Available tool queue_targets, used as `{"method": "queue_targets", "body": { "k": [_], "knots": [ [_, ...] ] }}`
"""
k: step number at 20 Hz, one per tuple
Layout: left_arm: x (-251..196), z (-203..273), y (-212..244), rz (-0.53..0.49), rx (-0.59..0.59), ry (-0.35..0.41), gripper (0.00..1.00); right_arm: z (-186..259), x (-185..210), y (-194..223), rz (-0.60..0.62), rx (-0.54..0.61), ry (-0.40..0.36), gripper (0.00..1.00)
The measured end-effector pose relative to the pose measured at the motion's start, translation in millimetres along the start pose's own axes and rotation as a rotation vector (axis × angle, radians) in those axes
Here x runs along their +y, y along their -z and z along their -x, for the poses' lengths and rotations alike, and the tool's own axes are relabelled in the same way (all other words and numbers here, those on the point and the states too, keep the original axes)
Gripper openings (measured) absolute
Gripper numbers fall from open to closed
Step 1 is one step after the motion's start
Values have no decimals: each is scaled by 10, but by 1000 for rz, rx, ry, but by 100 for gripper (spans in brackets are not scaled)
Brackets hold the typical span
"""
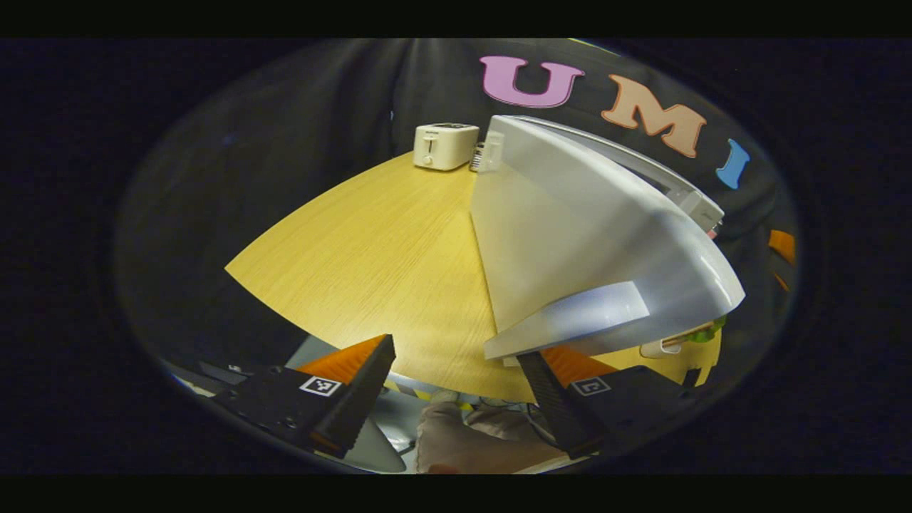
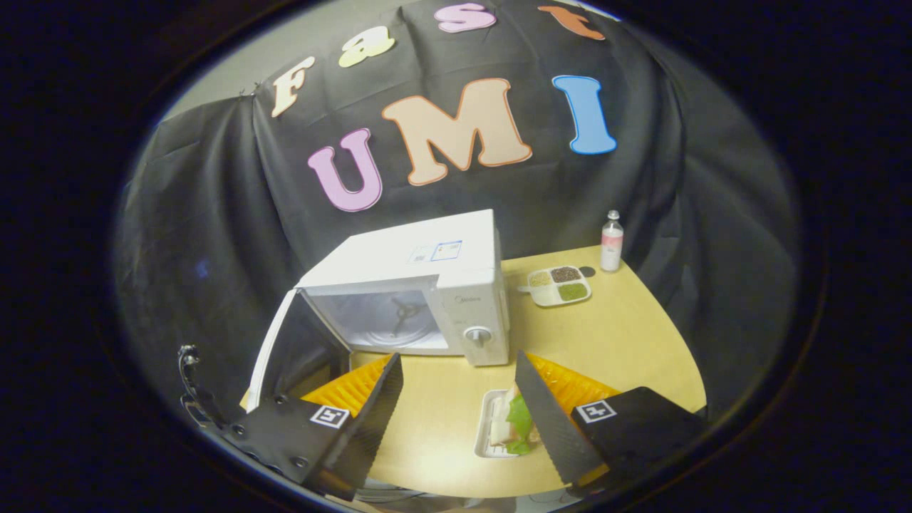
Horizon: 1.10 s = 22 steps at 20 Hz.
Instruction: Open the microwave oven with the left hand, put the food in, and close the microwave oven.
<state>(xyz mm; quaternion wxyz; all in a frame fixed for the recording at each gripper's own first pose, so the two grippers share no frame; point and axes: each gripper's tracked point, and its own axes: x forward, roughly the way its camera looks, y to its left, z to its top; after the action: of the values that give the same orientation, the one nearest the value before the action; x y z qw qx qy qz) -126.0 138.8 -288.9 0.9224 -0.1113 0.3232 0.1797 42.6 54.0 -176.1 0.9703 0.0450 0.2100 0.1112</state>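
Note:
The white microwave (image 2: 456, 285) stands on the wooden table with its door (image 2: 288, 349) swung wide to the left, so the cavity and turntable (image 2: 399, 313) show. A sandwich with green lettuce lies on a small white tray (image 2: 491, 427) in front of the oven. My right gripper (image 2: 457, 356) hangs open above the table's front, its right finger (image 2: 538, 413) just over the sandwich. In the left gripper view the door's white outer face (image 1: 570, 235) looms close on the right. My left gripper (image 1: 456, 349) is open and holds nothing, its right finger (image 1: 545, 392) just under the door's near edge.
A white toaster (image 1: 445, 146) stands at the table's far end past the door. Right of the microwave sit a compartment dish of grains (image 2: 559, 283) and a small bottle (image 2: 611, 241). Bare wood (image 1: 370, 242) lies left of the door. A person's leg (image 1: 470, 442) shows below the table's edge.

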Motion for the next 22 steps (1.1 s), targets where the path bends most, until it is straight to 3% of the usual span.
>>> {"method": "queue_targets", "body": {
  "k": [8, 11, 12, 22],
  "knots": [
    [659, 207, -101, 142, -46, -105, 99, -46, 179, 73, 16, 18, -15, 92],
    [1009, 230, -185, 156, -78, -170, 95, -31, 215, 75, 13, 18, -16, 92],
    [1131, 234, -237, 149, -92, -194, 98, -26, 219, 73, 14, 17, -14, 92],
    [1967, 214, -706, 244, -250, -363, 98, 38, 35, 118, 2, 14, 62, 92]
  ]
}}
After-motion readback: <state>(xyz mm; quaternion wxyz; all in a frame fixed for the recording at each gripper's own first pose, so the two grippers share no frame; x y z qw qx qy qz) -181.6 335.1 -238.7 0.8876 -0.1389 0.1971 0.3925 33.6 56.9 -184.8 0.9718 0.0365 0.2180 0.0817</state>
